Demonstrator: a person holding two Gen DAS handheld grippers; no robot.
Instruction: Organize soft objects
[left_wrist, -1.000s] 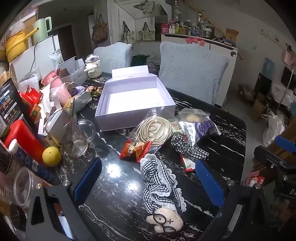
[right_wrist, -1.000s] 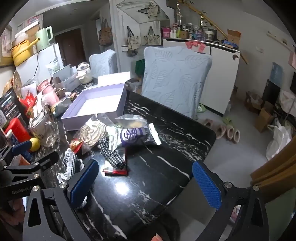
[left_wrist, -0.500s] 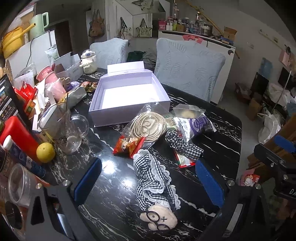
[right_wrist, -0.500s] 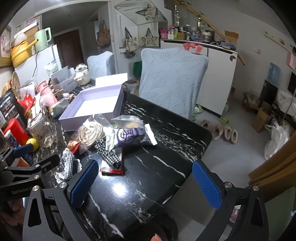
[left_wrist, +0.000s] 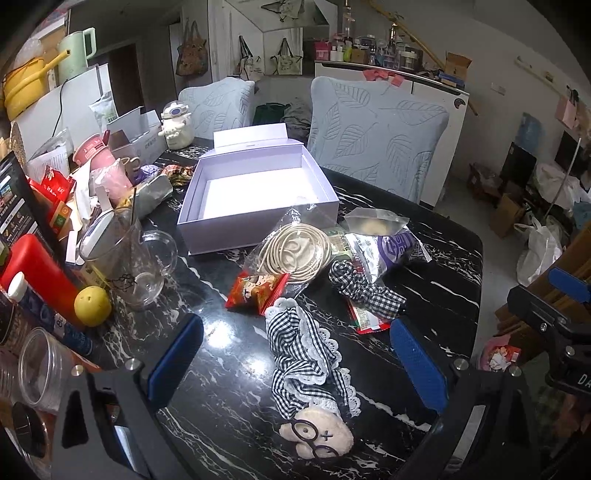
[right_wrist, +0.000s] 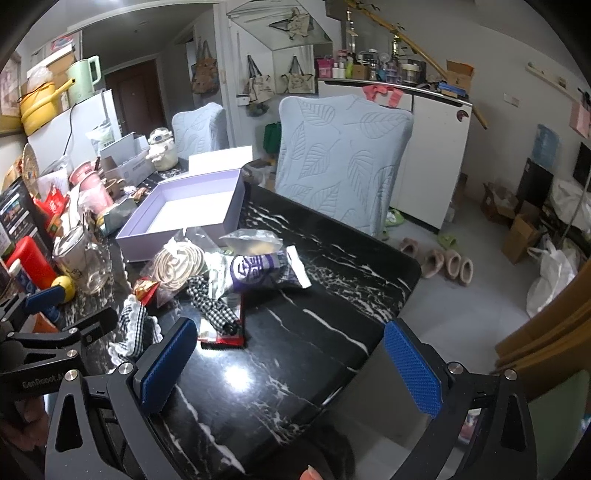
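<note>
Honestly this looks like it's barely started. The black marble worktop (left_wrist: 229, 373) is covered in stuff, and the big lavender box (left_wrist: 255, 197) at the back sits open and totally empty, so nothing has been put away if that's where things are meant to go, which is my guess. The soft things are all loose in front of it: the gingham-dressed rag doll (left_wrist: 308, 373) lies flat on its back right between the left gripper (left_wrist: 295, 363) fingers, which are spread wide and not touching it, and a checked scrunchie (left_wrist: 365, 291) sits just beyond on a red wrapper. A bagged coil of cord (left_wrist: 295, 253) and snack packets are mixed in. The right gripper (right_wrist: 291, 365) hangs over bare worktop, fingers wide apart too, holding nothing. So everything's left to do.
</note>
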